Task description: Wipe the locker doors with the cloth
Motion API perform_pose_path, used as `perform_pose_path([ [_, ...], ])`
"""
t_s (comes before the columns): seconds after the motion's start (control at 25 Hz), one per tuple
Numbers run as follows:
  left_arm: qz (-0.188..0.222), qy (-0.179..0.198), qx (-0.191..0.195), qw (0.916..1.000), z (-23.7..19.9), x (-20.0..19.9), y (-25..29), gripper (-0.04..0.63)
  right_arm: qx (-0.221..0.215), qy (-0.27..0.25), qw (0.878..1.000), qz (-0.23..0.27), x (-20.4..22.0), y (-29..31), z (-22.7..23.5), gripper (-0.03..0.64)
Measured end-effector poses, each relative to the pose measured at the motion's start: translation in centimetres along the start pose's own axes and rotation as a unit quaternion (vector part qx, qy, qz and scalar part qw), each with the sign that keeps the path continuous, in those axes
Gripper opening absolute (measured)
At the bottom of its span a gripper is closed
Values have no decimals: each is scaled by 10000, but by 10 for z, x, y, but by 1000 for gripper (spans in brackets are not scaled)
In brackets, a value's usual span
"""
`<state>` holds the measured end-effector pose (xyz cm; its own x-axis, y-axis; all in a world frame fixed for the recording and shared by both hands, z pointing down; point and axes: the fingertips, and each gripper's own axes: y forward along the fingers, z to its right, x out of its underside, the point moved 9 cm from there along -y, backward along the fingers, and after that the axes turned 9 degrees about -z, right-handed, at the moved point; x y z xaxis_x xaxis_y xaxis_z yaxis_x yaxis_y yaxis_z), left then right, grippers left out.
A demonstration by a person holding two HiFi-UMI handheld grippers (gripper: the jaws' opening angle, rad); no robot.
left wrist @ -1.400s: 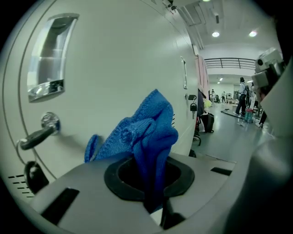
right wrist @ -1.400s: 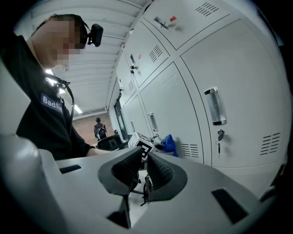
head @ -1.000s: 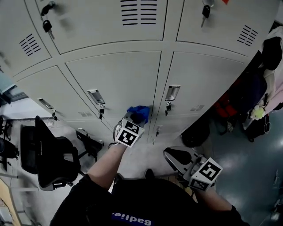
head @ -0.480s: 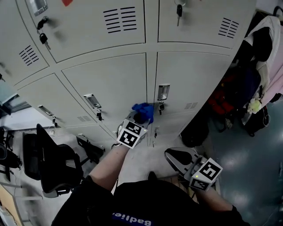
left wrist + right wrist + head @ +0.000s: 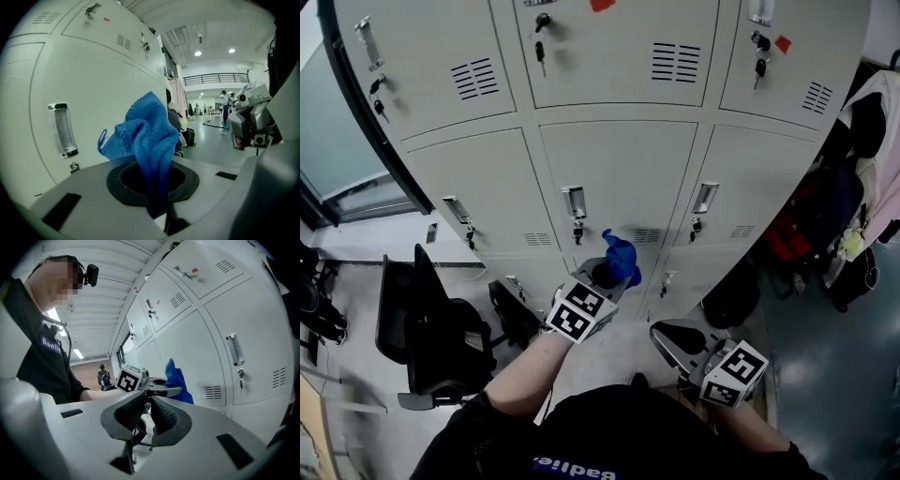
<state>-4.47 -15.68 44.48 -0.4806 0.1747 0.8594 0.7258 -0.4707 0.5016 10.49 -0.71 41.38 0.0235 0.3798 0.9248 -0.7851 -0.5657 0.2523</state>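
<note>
Two tools are up: the left hand-held gripper [image 5: 605, 275] pinches the blue cloth [image 5: 621, 260] close to the grey locker doors [image 5: 619, 169], near a handle [image 5: 574, 202], while the right hand-held gripper [image 5: 675, 336] hangs lower, jaws pressed together on nothing.

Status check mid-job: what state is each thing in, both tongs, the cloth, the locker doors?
left tongs: shut on the blue cloth.
blue cloth: bunched, sticking up; door contact unclear.
right tongs: shut, empty.
locker doors: all shut.
keys: hanging in upper locks.
</note>
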Motion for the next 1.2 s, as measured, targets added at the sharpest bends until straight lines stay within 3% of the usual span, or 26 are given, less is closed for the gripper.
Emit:
perform_pose_path([
  [0.24,63,21,102,9999,13,46,-80,55,-79,-157,9998,21,1,42,-71,40],
  [0.56,495,-238,159,9984,21,78,-160,55,11,-174,9997,-154,13,70,-129,40],
  [0.76,794,-324,116,9962,37,83,-196,55,62,-376,9991,-172,14,69,-137,39],
  [0.96,953,-925,510,9898,59,81,-224,55,-53,-474,9989,-26,3,69,-134,38],
  [1.2,1004,-812,486,9904,69,68,-233,55,-8,-632,9980,100,-2,62,-129,39],
])
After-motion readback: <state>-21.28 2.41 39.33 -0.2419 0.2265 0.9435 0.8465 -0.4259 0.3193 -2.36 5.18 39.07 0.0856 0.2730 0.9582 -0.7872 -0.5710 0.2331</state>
